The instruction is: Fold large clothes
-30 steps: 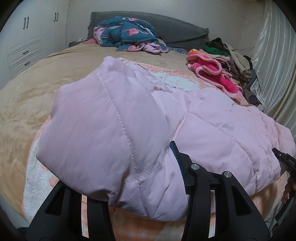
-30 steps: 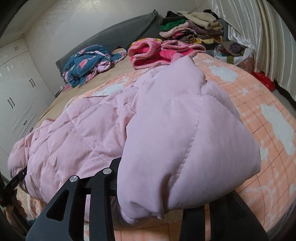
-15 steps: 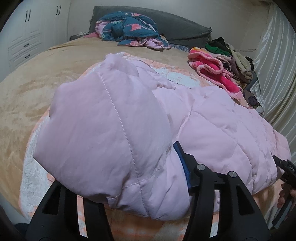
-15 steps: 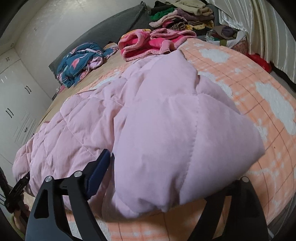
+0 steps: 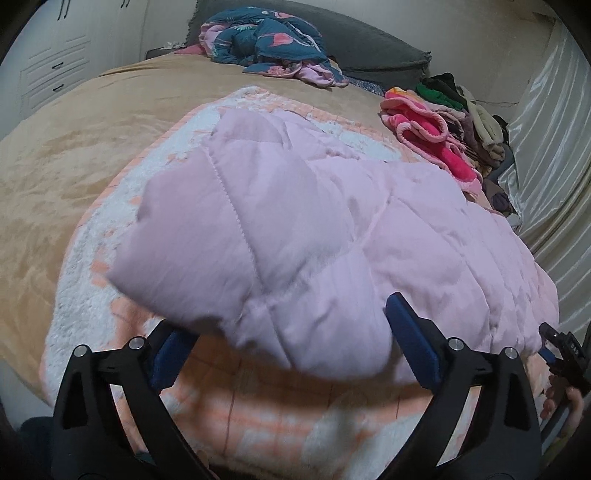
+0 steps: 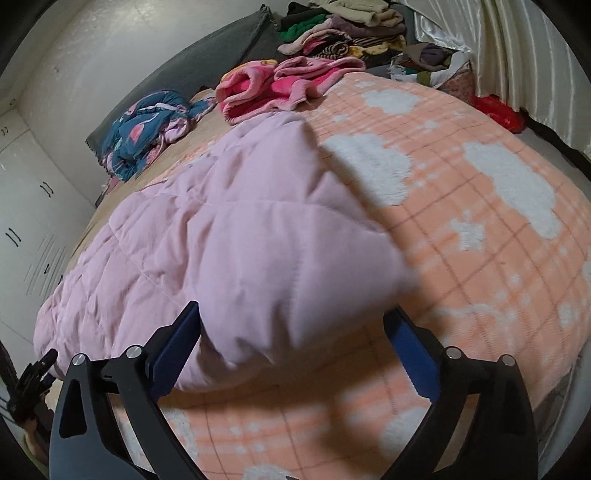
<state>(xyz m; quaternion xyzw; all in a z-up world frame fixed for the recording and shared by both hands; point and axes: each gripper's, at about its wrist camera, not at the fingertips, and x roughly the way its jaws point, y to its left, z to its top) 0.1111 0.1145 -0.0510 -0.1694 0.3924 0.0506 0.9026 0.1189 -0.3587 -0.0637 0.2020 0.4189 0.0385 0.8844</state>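
Note:
A large pale pink quilted jacket (image 5: 332, 236) lies across the near end of the bed, its two ends folded in over the middle. It also shows in the right wrist view (image 6: 221, 251). My left gripper (image 5: 288, 343) is open, its blue-padded fingers (image 5: 413, 343) spread wide at the jacket's near left edge, holding nothing. My right gripper (image 6: 291, 339) is open too, fingers (image 6: 410, 350) apart at the jacket's near right edge. The right gripper shows at the far right of the left wrist view (image 5: 565, 354).
The jacket rests on an orange checked blanket with white clouds (image 6: 480, 229) over a tan bedspread (image 5: 74, 155). A pink fleece garment (image 6: 273, 88), a blue patterned garment (image 5: 266, 48) and a stack of folded clothes (image 6: 343, 29) lie further back. Curtains (image 5: 554, 147) hang at the right.
Both grippers have opened and let go of the jacket's folded ends, which dropped onto the jacket. Both have drawn back towards the bed's near edge.

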